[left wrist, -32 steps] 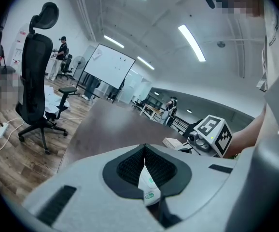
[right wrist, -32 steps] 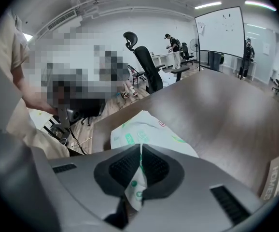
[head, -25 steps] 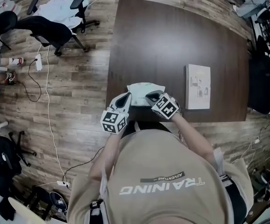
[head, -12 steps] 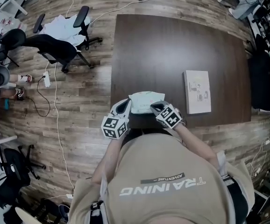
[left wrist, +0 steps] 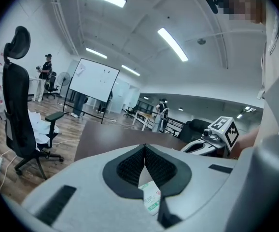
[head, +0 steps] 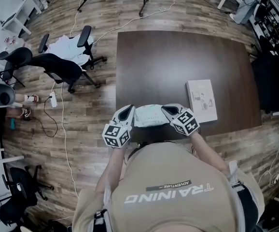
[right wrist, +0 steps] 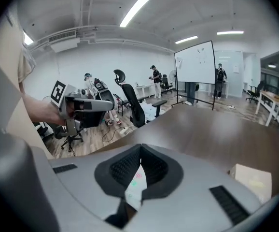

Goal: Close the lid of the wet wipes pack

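The wet wipes pack (head: 149, 115) is held at the table's (head: 178, 57) near edge, one end clamped by the left gripper (head: 129, 112), the other by the right gripper (head: 169, 110). The pack's print can't be read tbh; "TRAINING" is printed on the shirt (head: 144, 173).

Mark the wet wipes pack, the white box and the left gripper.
wet wipes pack (head: 149, 115), head view, its middle.
white box (head: 202, 100), head view, centre of its face.
left gripper (left wrist: 144, 148), left gripper view, where its jaws meet.

The wet wipes pack (head: 150, 115) is crinkly plastic film, the table (head: 178, 62) smooth dark wood with a soft sheen, the floor (head: 93, 115) matt wood planks.
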The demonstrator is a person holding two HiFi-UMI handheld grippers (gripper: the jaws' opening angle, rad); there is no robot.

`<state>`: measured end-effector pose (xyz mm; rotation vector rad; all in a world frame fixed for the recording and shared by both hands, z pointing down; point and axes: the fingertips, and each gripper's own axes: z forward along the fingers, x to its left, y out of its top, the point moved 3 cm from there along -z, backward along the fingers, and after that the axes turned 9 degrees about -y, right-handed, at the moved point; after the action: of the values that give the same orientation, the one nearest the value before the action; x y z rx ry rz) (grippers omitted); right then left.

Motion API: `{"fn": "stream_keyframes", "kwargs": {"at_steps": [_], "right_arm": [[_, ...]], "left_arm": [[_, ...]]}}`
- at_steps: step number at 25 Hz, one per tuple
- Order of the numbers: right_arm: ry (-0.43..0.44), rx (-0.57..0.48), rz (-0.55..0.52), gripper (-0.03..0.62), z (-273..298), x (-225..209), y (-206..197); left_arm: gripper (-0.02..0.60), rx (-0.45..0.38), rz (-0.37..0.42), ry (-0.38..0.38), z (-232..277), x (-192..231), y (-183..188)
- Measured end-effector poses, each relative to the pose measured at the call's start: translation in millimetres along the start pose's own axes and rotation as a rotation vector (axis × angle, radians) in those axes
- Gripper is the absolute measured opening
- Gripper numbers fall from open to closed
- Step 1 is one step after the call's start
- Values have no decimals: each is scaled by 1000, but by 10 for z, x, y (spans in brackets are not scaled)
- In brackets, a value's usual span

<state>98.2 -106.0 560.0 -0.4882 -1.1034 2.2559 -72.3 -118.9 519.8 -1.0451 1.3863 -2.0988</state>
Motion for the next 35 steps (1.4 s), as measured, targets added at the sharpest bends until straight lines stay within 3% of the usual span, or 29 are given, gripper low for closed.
{"fn": "stream_keyframes", "kwargs": {"at_steps": [7,20,26,35], "right_arm": [[-7,-199,62,15,-450,-141,751],[-53,-436,-2,14,-934,-205,1525],[-92,-513,-47,14,-1127,-233,1804],[-118,-555,-28,14,-1248,-310,1892]], "left_arm": [[11,-32,72,-38,115,-178,504],[11,-156,228,-74,163,-437,1415],[11,-230,290,-98,140,-587,1794],[11,-241,386,-120,135,-729,2047]]}}
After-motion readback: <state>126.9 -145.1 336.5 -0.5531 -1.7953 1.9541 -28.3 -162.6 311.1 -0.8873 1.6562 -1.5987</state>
